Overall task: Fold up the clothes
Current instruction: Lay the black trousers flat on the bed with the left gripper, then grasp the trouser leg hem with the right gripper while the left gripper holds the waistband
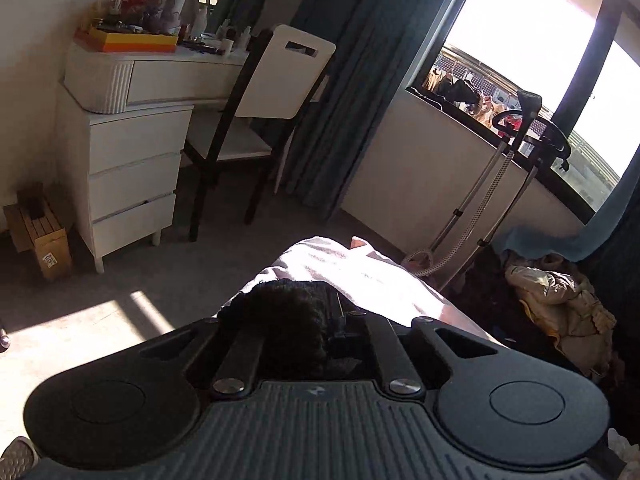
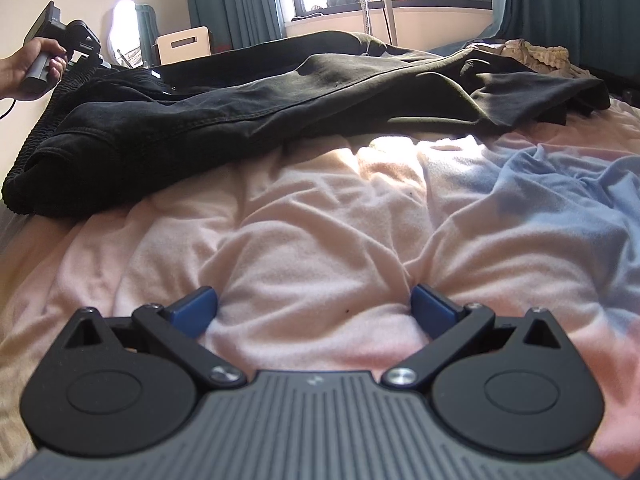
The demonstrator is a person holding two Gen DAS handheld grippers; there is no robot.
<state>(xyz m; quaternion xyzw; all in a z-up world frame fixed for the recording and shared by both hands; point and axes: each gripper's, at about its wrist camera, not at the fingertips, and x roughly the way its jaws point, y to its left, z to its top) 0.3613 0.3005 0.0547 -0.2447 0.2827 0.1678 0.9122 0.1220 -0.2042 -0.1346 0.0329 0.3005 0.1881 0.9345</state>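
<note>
Pink fleece blanket [image 2: 320, 240] covers the bed, with the long black ribbed-waist trousers [image 2: 240, 112] sprawled across its far side. The left gripper [image 1: 316, 332] is clenched on their waistband, lifting it; the right gripper [image 2: 314, 306] rests spread wide on the blanket, holding nothing. Judging by this, folding is just starting, and the right should next seize the waistband's other corner.

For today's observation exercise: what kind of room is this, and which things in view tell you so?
Most likely a bedroom: a bed under a rumpled pink blanket with black trousers on it, a white dressing table crowded with bottles, and curtained windows.
</note>
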